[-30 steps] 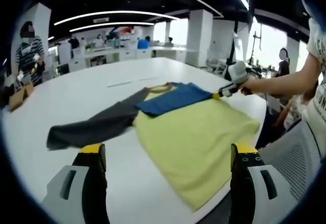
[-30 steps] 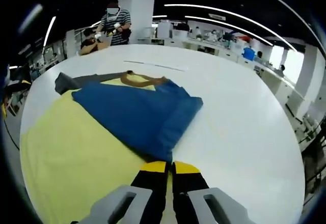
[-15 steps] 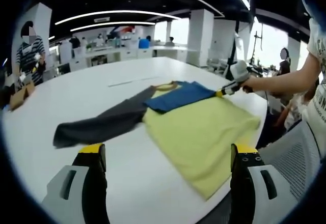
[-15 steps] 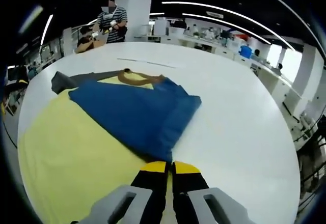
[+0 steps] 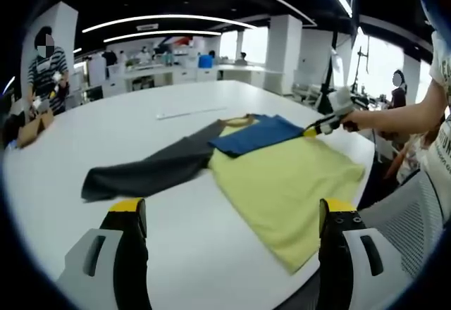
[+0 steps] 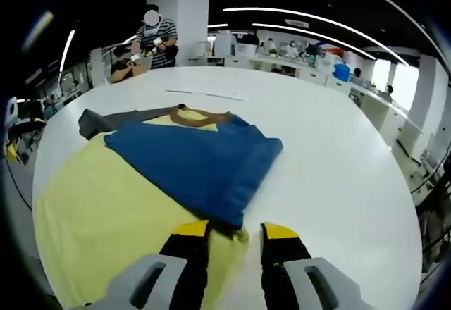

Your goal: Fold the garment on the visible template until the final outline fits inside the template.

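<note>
No text, label, brand, number or sign can be read in either view.

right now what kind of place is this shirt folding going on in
Most likely a large open-plan office or lab. The shirt lies on a big white table, long strip lights run across a dark ceiling, and more white desks with people working stand between white columns.
</note>
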A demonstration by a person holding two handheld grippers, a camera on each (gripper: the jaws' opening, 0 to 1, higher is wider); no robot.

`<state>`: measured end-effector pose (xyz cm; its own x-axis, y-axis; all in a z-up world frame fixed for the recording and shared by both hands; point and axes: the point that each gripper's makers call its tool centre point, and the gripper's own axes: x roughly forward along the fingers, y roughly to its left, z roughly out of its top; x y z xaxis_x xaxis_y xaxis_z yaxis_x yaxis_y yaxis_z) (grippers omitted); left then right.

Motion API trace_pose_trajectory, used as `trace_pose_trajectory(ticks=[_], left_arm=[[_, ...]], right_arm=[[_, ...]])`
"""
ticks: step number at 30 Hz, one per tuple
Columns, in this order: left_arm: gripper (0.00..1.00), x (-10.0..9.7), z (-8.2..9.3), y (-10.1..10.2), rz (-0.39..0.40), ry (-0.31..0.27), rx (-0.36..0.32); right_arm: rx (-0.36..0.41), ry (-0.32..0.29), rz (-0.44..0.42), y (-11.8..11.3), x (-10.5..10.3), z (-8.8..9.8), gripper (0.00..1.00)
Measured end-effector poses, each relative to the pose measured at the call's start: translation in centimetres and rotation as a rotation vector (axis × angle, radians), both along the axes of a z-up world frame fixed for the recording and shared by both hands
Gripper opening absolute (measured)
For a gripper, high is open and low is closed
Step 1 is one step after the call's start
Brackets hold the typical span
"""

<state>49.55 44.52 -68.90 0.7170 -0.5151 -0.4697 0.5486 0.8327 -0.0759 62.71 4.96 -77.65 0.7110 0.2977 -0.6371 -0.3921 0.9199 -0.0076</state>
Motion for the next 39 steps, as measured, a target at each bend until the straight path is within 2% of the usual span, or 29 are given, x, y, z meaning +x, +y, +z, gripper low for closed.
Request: trace_pose_trajectory(ticks=[4,9,10,13,16,21,29,39], left_arm=[[0.99,0.1,0.2,0.0,0.007,-0.001,0.003],[0.99,0.2,0.4,0.2,0.019,-0.004,-0.005],[0.99,0.3,0.4,0.3,0.022,-0.005,-0.004],[0.99,0.4,0.5,0.5,0.029,-0.007,0.0],[0.99,0.5,0.7,0.7,0.043,-0.009,0.005],[0.99,0.7,1.0,1.3,0.069,-0.007,0.009],[0.99,1.6,0.9,3.3,0.152,-0.005,-0.007],[0.96,4.2,-0.1,8.6,0.297,-0.021,-0.007]], right_arm=[[0.073,-0.009,0.011,0.9,-0.1,1.0,0.52],[0.148,-0.021,0.067,2.5,-0.7,2.5,0.79],[0.184,-0.024,0.082,3.1,-0.9,3.0,0.82],[0.221,-0.047,0.113,3.9,-1.2,4.4,0.91],[0.25,-0.064,0.141,4.7,-1.7,5.9,0.94],[0.254,-0.09,0.18,5.8,-2.6,8.0,0.97],[0.258,-0.102,0.225,6.6,-4.0,9.7,0.99],[0.257,-0.11,0.241,6.6,-5.9,10.5,0.99]])
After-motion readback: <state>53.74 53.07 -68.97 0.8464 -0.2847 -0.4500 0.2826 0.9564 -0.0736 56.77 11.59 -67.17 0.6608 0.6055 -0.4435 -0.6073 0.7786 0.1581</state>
